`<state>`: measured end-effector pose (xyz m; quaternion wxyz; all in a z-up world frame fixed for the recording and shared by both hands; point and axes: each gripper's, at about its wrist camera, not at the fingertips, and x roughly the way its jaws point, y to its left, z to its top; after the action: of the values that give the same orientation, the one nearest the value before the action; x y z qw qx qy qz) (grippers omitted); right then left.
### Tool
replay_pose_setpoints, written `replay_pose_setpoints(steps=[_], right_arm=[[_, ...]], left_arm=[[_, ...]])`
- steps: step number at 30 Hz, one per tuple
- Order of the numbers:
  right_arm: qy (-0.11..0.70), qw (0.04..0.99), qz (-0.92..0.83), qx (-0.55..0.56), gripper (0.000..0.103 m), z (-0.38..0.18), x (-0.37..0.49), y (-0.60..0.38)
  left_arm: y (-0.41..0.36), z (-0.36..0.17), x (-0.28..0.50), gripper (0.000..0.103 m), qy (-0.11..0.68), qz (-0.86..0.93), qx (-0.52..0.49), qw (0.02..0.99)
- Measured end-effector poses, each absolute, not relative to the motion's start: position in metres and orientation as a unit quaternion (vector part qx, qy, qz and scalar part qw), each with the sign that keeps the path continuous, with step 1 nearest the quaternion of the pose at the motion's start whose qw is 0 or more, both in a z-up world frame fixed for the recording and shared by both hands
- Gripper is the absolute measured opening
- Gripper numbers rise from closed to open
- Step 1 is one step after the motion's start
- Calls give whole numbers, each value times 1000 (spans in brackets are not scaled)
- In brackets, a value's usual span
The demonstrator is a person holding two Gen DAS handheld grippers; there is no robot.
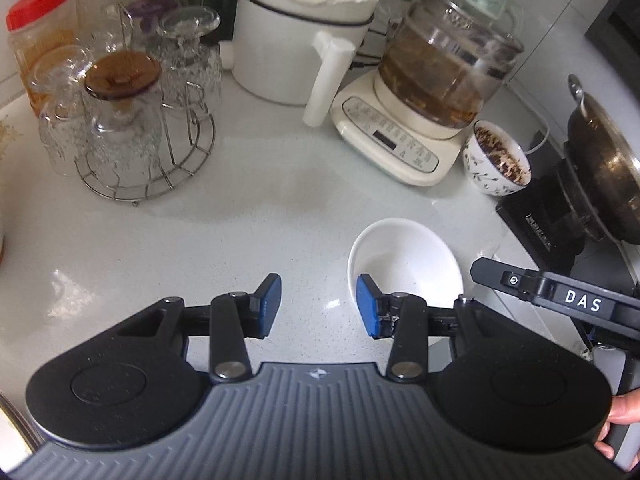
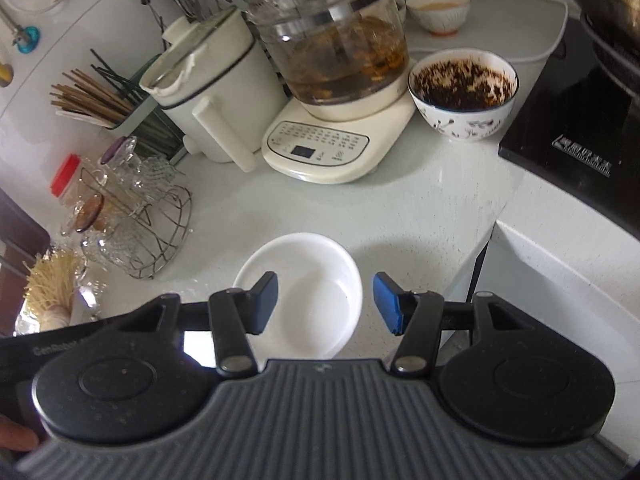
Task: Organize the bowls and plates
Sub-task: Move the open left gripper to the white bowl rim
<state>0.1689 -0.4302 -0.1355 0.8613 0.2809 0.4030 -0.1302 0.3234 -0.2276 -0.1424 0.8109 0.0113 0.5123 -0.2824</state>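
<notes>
Nearest in the right wrist view, the right gripper [image 2: 325, 303] is seen with its jaws parted and nothing pinched between the blue pads [image 2: 385, 302]. Directly beyond and between those pads, the empty white bowl [image 2: 316, 280] is framed almost dead centre, sitting upright on the pale surface [image 2: 420, 216]; its near rim is hidden under the gripper body, so whether a pad touches it cannot be told. The bowl is round, so no long axis is offered, and any point on the rim serves equally well.

From the left wrist view, the left gripper [image 1: 319, 306] is likewise held released and empty, but here the white bowl [image 1: 412, 256] is placed off to the right of the jaws, just behind the right-hand pad, with bare surface [image 1: 240, 208] lying straight ahead. The right gripper's black arm [image 1: 560, 298] is seen crossing in beside the bowl's far side.

So the right hand is judged the better aligned of the two: the bowl is squarely on its line, while a sideways shift would be needed from the left.

Farther back, a patterned bowl of dark tea leaves [image 2: 462, 94] is seen by the glass kettle [image 2: 332, 40], with a third small bowl [image 2: 438, 10] beyond.
</notes>
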Motion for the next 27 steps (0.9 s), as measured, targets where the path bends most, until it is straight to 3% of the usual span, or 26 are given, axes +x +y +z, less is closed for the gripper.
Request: replay_pose_setpoints(steps=[13,15,20,25,27], right_arm=[[436,828,-115,333,55,-168,185,-453],[443,825,-116,331,50,-172,188,-455],[448,821,-114,334,48,-181,193,-459],[458,810,-111,349,37,-190,197,-465],[459,810,-108,349,27,-193,199,-466]], left_arm=[[-252,-174,338,47,554,-291,-16,780],[-256,-180,341,47,566,-289,-16,772],[-263,-194,348,47,583,-284,-12,761],[-270,-202,351,46,592,-277,-6,757],[-272,-204,353,42,596,-276,-5,755]])
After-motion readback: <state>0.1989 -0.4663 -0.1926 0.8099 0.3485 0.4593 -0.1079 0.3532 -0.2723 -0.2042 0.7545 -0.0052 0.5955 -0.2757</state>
